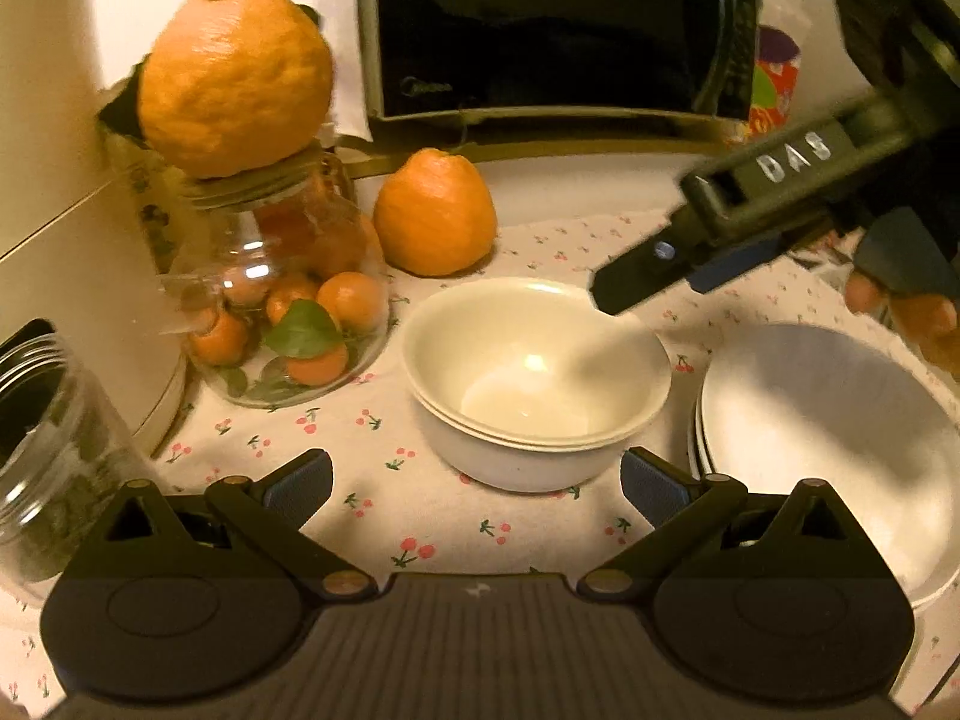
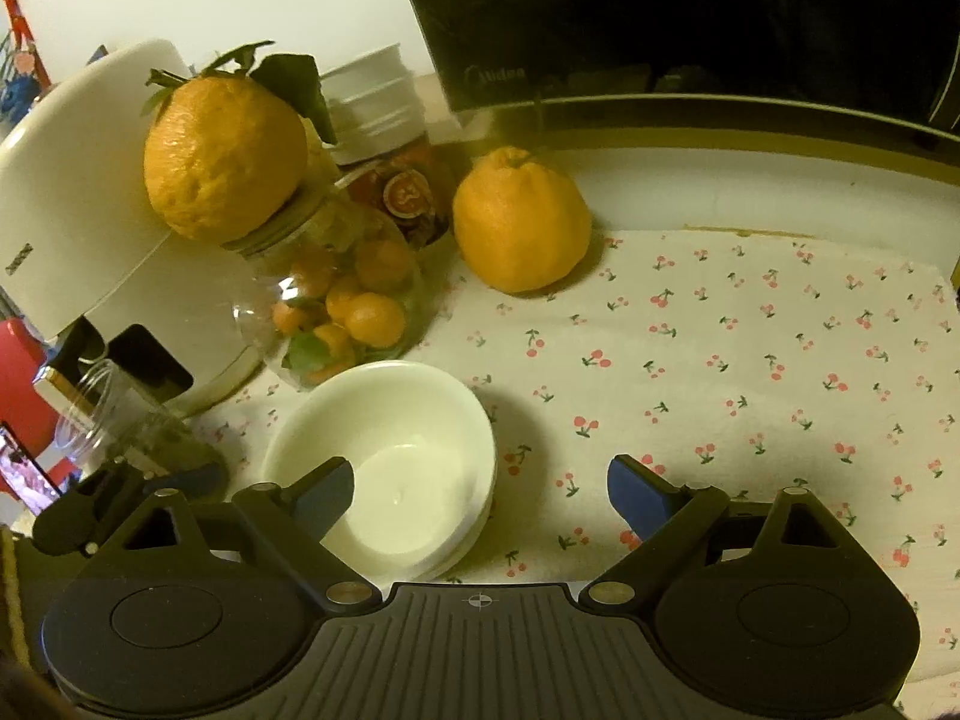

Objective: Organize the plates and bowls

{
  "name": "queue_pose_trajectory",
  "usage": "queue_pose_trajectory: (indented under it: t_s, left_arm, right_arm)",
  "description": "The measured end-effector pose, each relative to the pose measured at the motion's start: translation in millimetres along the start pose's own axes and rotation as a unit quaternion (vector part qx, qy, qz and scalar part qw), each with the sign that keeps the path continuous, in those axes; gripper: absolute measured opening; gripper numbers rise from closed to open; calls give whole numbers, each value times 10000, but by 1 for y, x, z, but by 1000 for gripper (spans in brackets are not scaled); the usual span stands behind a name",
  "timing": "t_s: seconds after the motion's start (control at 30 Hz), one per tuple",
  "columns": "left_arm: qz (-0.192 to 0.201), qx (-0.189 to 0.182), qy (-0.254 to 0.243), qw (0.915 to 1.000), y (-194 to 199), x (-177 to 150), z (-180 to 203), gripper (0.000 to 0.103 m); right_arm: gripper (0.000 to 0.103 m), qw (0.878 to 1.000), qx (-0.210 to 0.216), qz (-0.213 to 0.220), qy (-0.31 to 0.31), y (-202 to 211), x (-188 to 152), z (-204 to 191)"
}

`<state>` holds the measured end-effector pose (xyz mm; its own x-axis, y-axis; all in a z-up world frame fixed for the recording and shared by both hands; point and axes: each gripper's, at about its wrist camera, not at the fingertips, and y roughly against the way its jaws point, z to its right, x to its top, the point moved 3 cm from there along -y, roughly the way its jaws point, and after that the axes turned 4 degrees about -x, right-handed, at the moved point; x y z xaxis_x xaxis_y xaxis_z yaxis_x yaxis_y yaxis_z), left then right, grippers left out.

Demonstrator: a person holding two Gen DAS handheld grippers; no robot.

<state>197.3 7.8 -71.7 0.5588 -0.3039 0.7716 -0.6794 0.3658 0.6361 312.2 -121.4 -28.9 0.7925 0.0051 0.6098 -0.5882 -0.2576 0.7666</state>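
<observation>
A stack of white bowls (image 1: 534, 384) stands on the cherry-print cloth, straight ahead of my open, empty left gripper (image 1: 474, 483). A stack of white plates (image 1: 828, 444) lies to the right of the bowls. My right gripper (image 1: 636, 282) hovers above the bowls' far right rim in the left wrist view. In the right wrist view the right gripper (image 2: 480, 495) is open and empty, with the bowl stack (image 2: 390, 462) below its left finger.
A glass jar of small oranges (image 1: 282, 312) with a large orange (image 1: 234, 78) on top stands left of the bowls. Another orange (image 1: 435, 213) sits behind them. A microwave (image 1: 540, 30) is at the back. An empty jar (image 1: 48, 444) lies at the left.
</observation>
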Motion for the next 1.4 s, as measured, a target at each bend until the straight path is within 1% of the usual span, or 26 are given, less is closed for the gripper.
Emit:
queue_pose_trajectory:
  t_s: [0.13,0.27,0.53,0.67,0.77,0.83,0.9,0.93,0.97,1.0,1.07,1.1,1.13,1.23,1.4]
  left_arm:
    - [-102,9,-276,9996,-6,-3,6,102]
    - [-141,37,-410,9991,-11,-5,10,102]
    - [-84,28,-413,9991,-13,-7,12,102]
    - [-3,-48,-366,9993,-15,-6,12,101]
    - [42,-163,-368,9992,-19,-4,12,98]
    - [50,-226,-401,9989,-20,-3,14,94]
    - [58,-334,-433,9985,-21,-3,15,89]
    - [56,-371,-441,9983,-22,-3,16,89]
    - [66,-365,-447,9983,-22,-3,17,89]
    - [75,-366,-448,9983,-23,-2,16,89]
    - [93,-383,-422,9983,-23,-2,14,88]
    - [104,-400,-408,9983,-23,-1,13,88]
    - [114,-413,-392,9983,-23,-1,12,88]
    - [122,-440,-392,9982,-24,1,10,87]
    - [153,-438,-446,9979,-20,3,10,87]
  right_arm:
    - [93,10000,-5,-77,-54,-10,0,1]
    - [93,9998,-10,-142,-112,-19,0,0]
    - [93,9997,92,-173,-173,-29,2,-4]
    - [93,9995,157,-167,-210,-34,4,-5]
    - [92,9995,140,-172,-239,-37,5,-5]
    - [91,9995,137,-181,-237,-39,5,-5]
    - [86,9994,135,-184,-251,-40,5,-5]
    - [80,9994,142,-194,-267,-41,5,-4]
    - [71,9992,168,-216,-301,-41,4,-3]
    - [66,9990,196,-238,-333,-42,4,-3]
    - [48,9984,250,-297,-401,-44,3,-2]
    - [43,9983,277,-315,-415,-45,2,-2]
    - [36,9981,309,-332,-414,-46,1,-2]
    - [33,9988,233,-296,-304,-45,0,-5]
    - [32,9989,261,-256,-291,-41,1,-5]
